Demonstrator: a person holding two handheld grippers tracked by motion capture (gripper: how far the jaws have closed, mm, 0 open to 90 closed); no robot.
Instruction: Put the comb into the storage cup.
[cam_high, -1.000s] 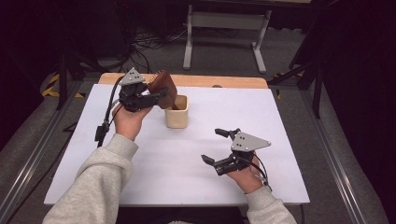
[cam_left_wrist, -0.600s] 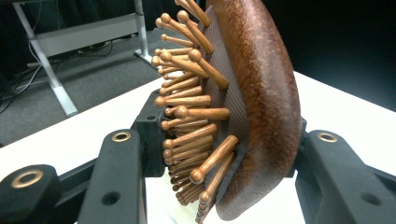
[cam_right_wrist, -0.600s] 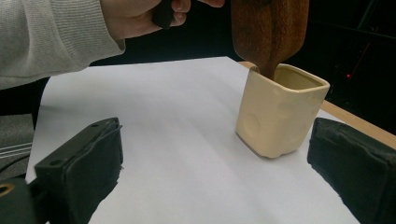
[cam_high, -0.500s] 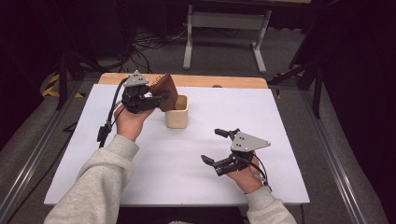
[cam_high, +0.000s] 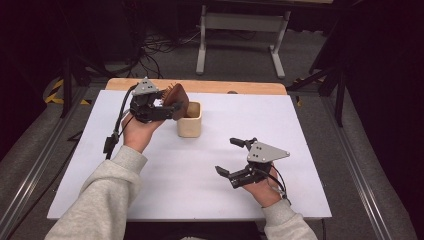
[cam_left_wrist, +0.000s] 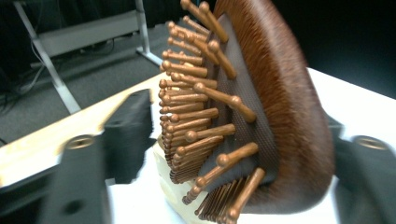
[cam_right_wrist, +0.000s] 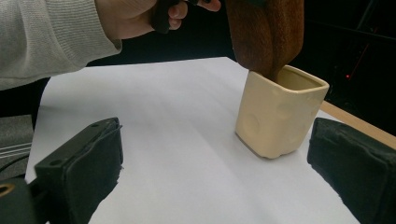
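Brown hairbrush (cam_left_wrist: 261, 116) in cream cup (cam_high: 189, 119), unlabelled, between opening left tongs (cam_high: 167, 106); right tongs (cam_high: 234, 157) open

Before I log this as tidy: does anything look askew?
The brush leans in the cup, handle down, its head propped over the rim. The left gripper has just been opening, with the head between its jaws, one jaw clear of the bristles. The cup stands upright; nothing is spilled.
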